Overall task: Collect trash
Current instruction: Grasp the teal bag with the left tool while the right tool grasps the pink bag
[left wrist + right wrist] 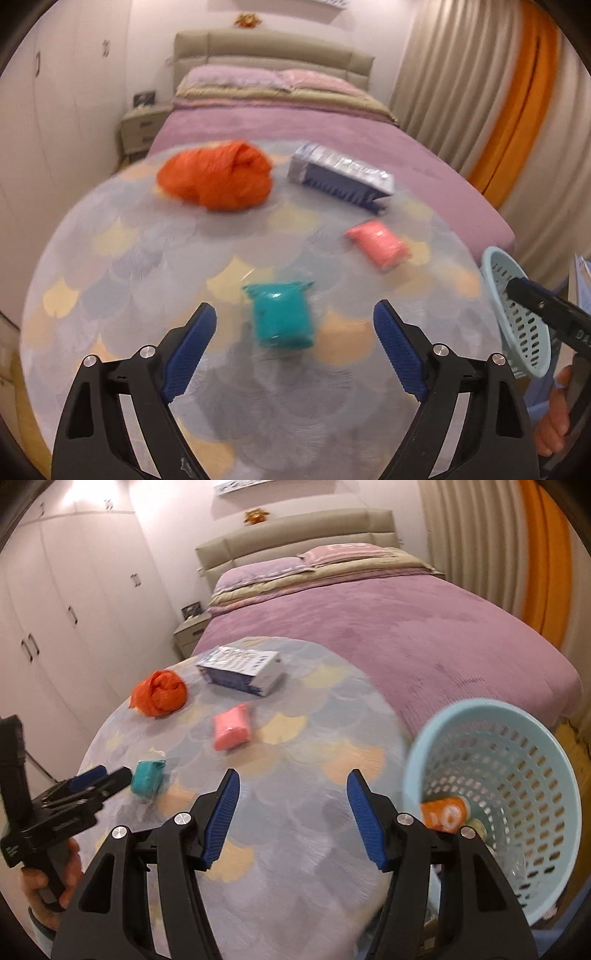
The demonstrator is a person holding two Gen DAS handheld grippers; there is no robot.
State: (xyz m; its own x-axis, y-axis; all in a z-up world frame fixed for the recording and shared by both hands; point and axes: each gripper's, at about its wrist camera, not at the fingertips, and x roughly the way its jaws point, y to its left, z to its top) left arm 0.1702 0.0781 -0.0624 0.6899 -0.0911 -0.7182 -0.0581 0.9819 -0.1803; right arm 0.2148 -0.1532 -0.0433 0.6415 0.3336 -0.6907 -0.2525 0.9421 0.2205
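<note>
Step in hand: approach to pick. Left gripper (294, 343) spread, empty, lined up on teal packet (282, 314) lying on table (110, 258). Right gripper (291, 812) spread, empty. Next: lower, pinch, carry to basket (491, 775).

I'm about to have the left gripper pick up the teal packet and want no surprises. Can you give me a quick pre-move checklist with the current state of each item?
1. Left gripper open and empty: ok.
2. Teal packet lined up between its fingers: ok; it lies just ahead of the fingertips on the round table.
3. Space around the packet: ok; the pink packet lies apart from it.
4. Right gripper out of the way: ok; open, empty, off to the side.
5. Blue basket ready to receive: ok; its mouth is open, some trash already inside.
6. Sharp view of the packet: not ok; both views are blurred.
</note>
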